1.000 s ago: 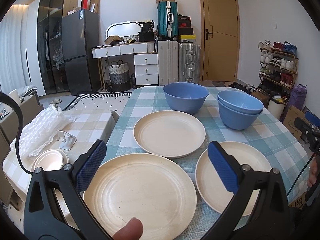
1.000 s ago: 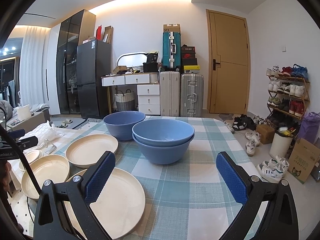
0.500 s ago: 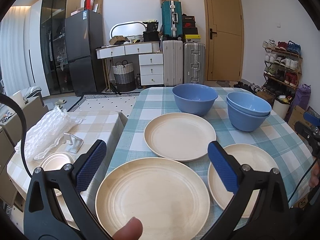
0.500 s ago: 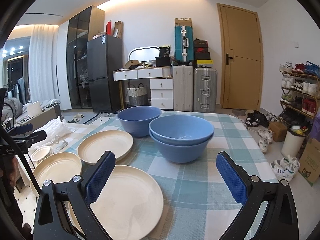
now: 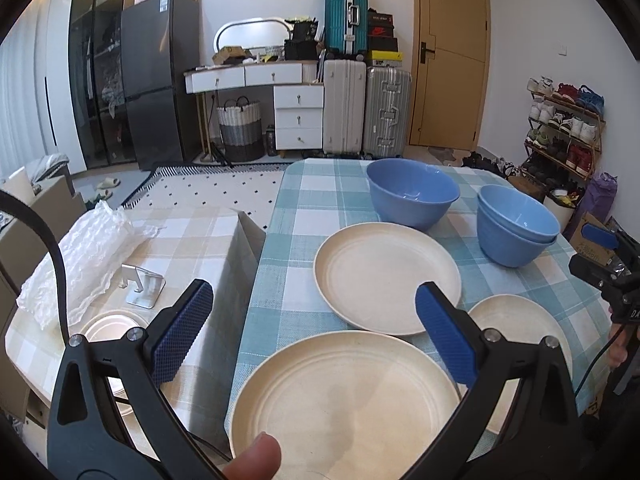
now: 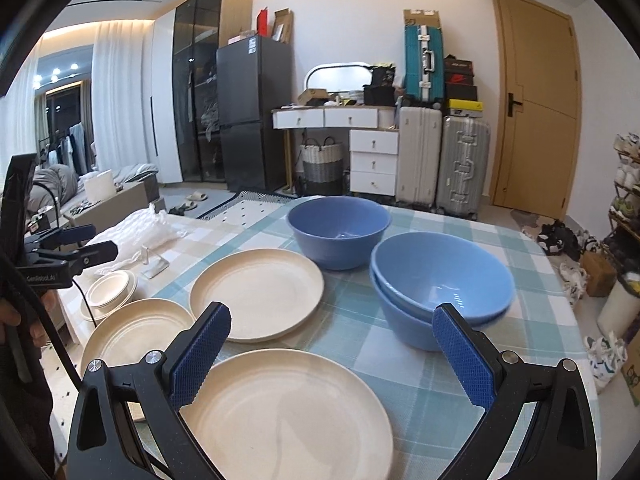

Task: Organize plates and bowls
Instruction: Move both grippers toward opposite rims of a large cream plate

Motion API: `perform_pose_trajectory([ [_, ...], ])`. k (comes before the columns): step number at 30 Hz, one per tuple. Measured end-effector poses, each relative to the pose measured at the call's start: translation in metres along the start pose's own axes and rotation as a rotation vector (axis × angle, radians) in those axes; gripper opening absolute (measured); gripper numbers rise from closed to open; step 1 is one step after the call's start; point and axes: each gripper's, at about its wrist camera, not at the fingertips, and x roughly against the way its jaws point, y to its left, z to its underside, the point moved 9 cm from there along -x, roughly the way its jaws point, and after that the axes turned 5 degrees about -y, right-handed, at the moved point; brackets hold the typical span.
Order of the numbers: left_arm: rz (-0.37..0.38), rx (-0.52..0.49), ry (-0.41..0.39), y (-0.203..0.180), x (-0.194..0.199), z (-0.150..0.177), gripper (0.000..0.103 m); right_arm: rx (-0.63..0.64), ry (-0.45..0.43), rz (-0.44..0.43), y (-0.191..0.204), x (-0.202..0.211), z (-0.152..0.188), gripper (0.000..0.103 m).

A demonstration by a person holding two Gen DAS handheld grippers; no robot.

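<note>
Three plates point(image 5: 387, 278): spread singly along tabletop point(image 5: 304, 200) near edge, unstacked.
Bowls: two nested point(image 6: 442, 286), one loose point(image 6: 338, 230), far side.
Left gripper point(image 5: 312, 330), right gripper point(image 6: 330, 354): jaws spread, empty, likely poised for stacking.

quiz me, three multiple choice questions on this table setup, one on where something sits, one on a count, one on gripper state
1. Where is the single blue bowl?
A. behind the far plate
B. on a plate
C. on the floor

2. How many cream plates lie on the green checked table?
A. one
B. three
C. five

3. How are the left gripper and right gripper?
A. both shut on plates
B. one holds a bowl
C. both open, holding nothing

Answers: 1 A, it stands beyond the far plate. 2 B, three lie separately. 3 C, jaws apart, nothing between.
</note>
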Motion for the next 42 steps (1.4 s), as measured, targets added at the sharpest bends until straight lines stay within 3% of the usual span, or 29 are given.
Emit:
perform_pose_trajectory([
  [4,-0.018,-0.034,0.064,0.010,-0.028,-0.003,0.101,0.015,0.046,-0.044,0.009,-0.028,0.000,0.103],
  [17,0.035,-0.030,0.185,0.020,-0.106,-0.008,0.101,0.056,0.164,-0.148,0.044,-0.089,-0.007,0.103],
  [22,0.074,-0.015,0.233,0.013,-0.132,-0.005,0.101,0.079,0.221,-0.138,0.044,-0.118,-0.006,0.103],
  [33,0.081,-0.048,0.353,-0.003,-0.189,0.008,0.101,0.123,0.354,-0.116,0.036,-0.170,0.015,0.103],
  [42,0.111,-0.018,0.408,-0.007,-0.226,0.020,0.101,0.171,0.401,-0.085,0.033,-0.194,0.021,0.103],
])
